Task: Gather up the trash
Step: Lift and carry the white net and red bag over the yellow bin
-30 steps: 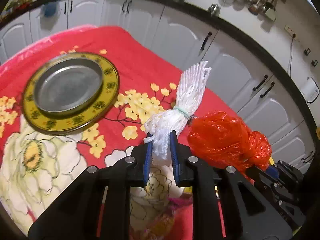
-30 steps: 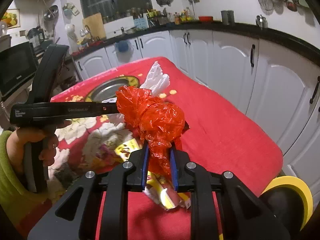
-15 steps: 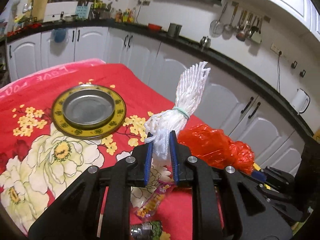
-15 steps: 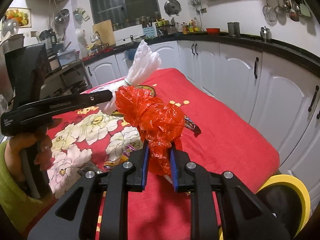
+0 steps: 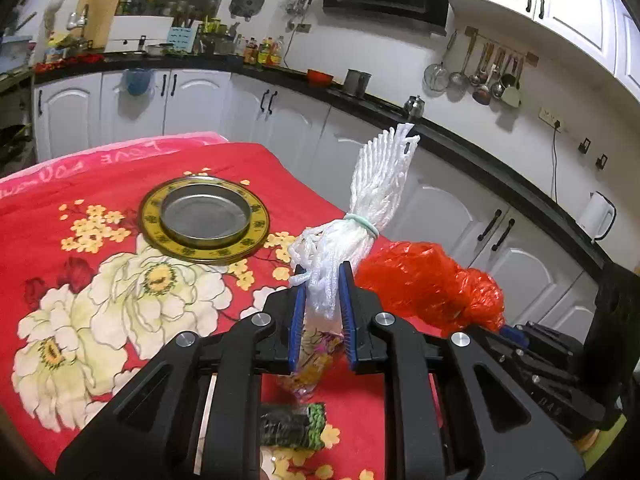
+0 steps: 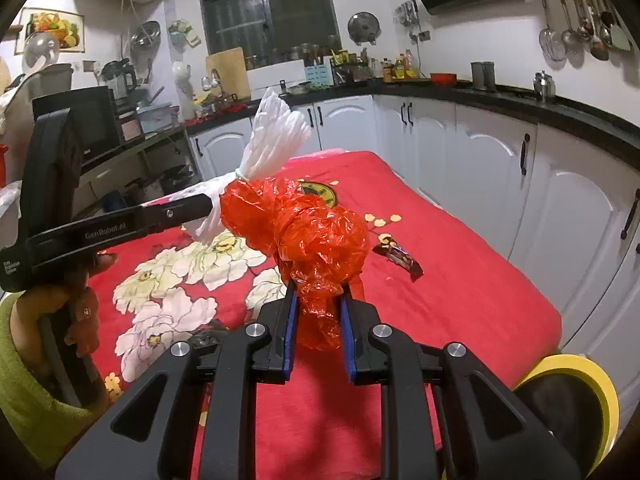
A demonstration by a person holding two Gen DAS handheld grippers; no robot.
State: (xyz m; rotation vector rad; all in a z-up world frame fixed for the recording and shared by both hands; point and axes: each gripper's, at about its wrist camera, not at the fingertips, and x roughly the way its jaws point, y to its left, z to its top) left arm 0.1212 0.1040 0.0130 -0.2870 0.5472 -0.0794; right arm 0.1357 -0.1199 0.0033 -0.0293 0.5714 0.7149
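Observation:
My left gripper point(image 5: 323, 288) is shut on a white foam net bundle point(image 5: 368, 200) tied with a pale band, held up above the red flowered cloth point(image 5: 80, 184). My right gripper point(image 6: 318, 312) is shut on a crumpled red plastic bag point(image 6: 304, 232), also lifted off the table. The bag also shows at the right of the left wrist view point(image 5: 432, 280), and the net in the right wrist view point(image 6: 276, 132). A clear snack wrapper point(image 5: 312, 364) and a dark green wrapper point(image 5: 292, 426) lie below the left gripper. A dark candy wrapper point(image 6: 398, 258) lies on the cloth.
A round steel plate with a yellow rim point(image 5: 204, 218) sits on the cloth further back. A yellow-rimmed bin point(image 6: 568, 392) stands at the table's near right corner. White cabinets point(image 6: 500, 176) and a black counter line the right side.
Both grippers have risen and tilted up with their loads; the table sits lower in view. More wrappers have come into view below the left gripper.

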